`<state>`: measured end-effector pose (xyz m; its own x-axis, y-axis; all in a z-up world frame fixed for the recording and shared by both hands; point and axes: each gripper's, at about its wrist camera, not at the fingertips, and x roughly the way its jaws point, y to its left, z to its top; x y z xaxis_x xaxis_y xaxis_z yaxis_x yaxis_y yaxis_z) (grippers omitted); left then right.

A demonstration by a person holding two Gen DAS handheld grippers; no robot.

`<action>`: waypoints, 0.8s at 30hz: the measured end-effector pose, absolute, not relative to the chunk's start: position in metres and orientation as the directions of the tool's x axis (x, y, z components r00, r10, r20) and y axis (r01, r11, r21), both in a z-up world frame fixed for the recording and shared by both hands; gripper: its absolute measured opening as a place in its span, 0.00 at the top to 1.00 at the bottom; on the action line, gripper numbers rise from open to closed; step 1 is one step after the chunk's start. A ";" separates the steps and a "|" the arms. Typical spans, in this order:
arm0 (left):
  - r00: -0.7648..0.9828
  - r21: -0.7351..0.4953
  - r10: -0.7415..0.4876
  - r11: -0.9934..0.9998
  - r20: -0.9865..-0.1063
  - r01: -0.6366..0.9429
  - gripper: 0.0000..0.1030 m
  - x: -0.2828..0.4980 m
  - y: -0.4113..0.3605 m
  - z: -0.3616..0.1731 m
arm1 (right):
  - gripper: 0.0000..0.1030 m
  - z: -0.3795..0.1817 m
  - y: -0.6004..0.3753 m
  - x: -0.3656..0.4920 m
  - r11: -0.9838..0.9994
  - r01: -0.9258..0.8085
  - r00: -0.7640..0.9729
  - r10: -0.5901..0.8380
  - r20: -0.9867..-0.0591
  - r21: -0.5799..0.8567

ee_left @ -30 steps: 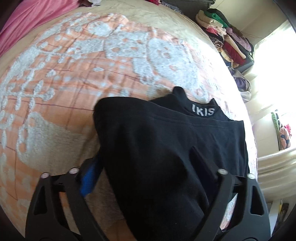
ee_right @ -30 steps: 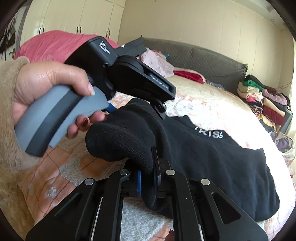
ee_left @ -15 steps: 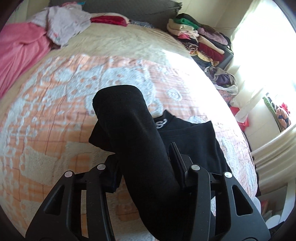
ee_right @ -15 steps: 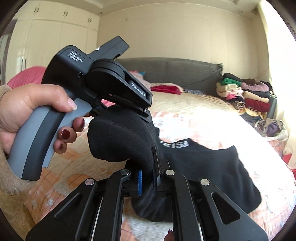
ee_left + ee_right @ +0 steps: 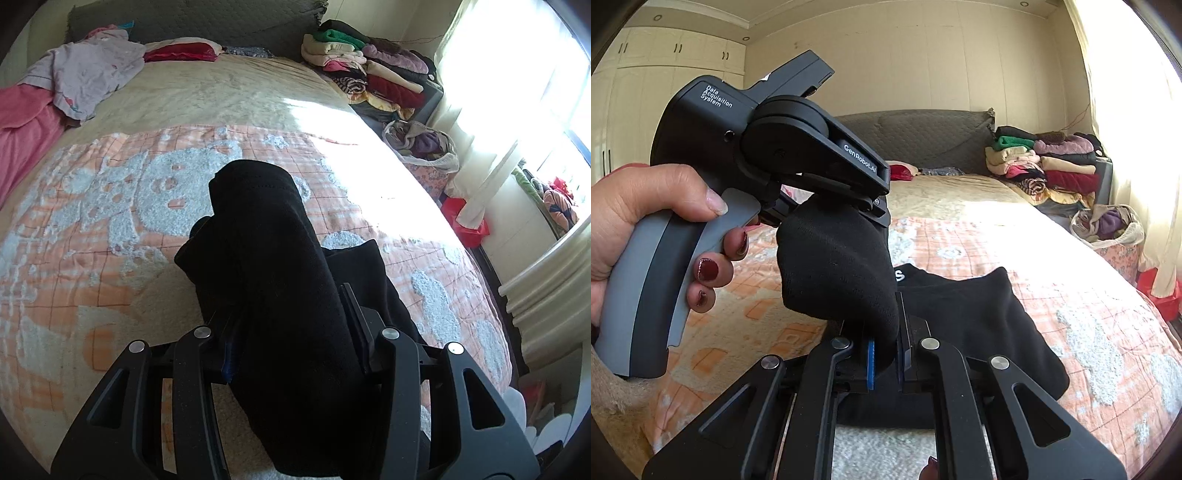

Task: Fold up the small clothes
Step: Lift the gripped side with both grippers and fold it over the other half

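A black garment [image 5: 280,295] fills the lower middle of the left wrist view, bunched in a thick fold that rises from between the fingers of the left gripper [image 5: 291,332] toward the centre of the frame. That gripper is clamped on the fold, both pads pressed into the cloth. In the right wrist view the same black garment [image 5: 842,266] runs from the left gripper [image 5: 875,212], at centre left, down to the right gripper [image 5: 886,354] at the bottom, whose blue-edged pads are pinched tight on a narrow bit of the cloth. The rest of the garment trails to the lower right and lies on the orange and white blanket [image 5: 1089,295] of the bed, a few white letters showing at its edge. A hand [image 5: 646,229] with dark red nails grips the left tool's grey handle at the left of the frame.

A second ago the left gripper's jaws stood wider around flat cloth with the waistband lettering in plain sight; now they are narrower and the cloth is gathered and lifted. The piled clothes [image 5: 373,74] at upper right show more fully than before.
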<state>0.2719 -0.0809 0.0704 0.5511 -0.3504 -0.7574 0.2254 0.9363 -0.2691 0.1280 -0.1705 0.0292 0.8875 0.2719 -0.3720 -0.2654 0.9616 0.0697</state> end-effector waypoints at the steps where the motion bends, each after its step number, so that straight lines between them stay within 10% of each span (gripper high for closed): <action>1: 0.548 -0.268 -0.350 0.936 -0.759 0.227 0.63 0.273 -0.084 0.069 | 0.94 0.028 -0.173 0.129 0.963 -0.261 0.888 0.268 -0.374 0.073; 20: 0.458 -0.259 -0.370 0.922 -0.808 0.287 0.61 0.294 -0.152 0.038 | 0.94 -0.005 -0.210 0.155 0.982 -0.148 0.863 0.187 -0.470 0.118; 24: 0.430 -0.379 -0.499 0.862 -0.752 0.337 0.29 0.287 -0.157 0.044 | 0.93 -0.026 -0.227 0.168 0.974 -0.107 0.820 0.199 -0.536 0.198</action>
